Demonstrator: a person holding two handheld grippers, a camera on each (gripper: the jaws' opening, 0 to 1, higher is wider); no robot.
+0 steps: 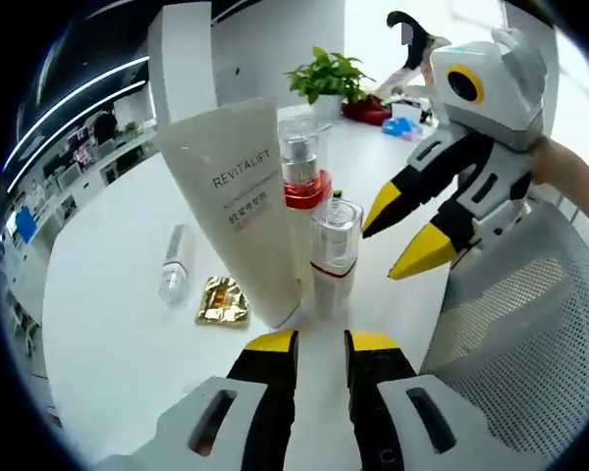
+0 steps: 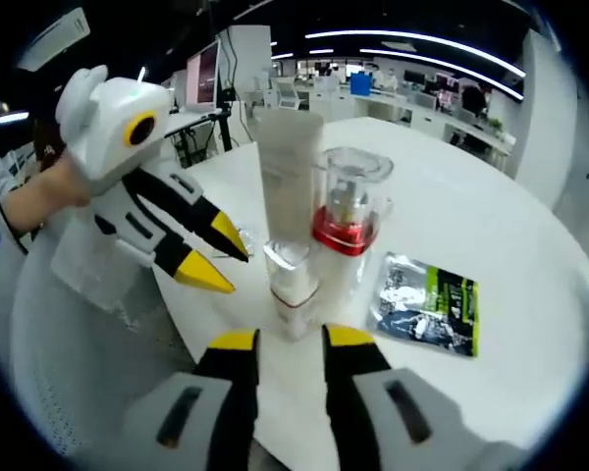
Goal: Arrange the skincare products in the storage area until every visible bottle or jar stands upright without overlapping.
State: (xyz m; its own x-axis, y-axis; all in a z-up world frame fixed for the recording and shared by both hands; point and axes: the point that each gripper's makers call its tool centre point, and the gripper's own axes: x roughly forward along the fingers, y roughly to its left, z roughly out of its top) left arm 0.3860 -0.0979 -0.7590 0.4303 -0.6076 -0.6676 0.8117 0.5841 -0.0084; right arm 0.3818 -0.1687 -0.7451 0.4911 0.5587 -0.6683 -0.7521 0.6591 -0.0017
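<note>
Three products stand close together on the white round table (image 1: 108, 324). A tall white REVITALIFT tube (image 1: 238, 201) (image 2: 290, 162) stands on its cap. Beside it are a clear pump bottle with a red band (image 1: 302, 182) (image 2: 347, 221) and a shorter clear-capped bottle (image 1: 334, 257) (image 2: 293, 280). My left gripper (image 1: 322, 343) (image 2: 219, 257) is open just short of the short bottle, nothing between its jaws. My right gripper (image 2: 291, 341) (image 1: 402, 234) faces the same bottle from the opposite side, also open and holding nothing.
A small clear bottle (image 1: 175, 260) lies on its side left of the tube, next to a gold sachet (image 1: 223, 300). A dark green sachet (image 2: 427, 299) lies flat beyond the group. A grey mesh surface (image 1: 530, 324) (image 2: 79, 324) borders the table. A potted plant (image 1: 324, 77) stands farther back.
</note>
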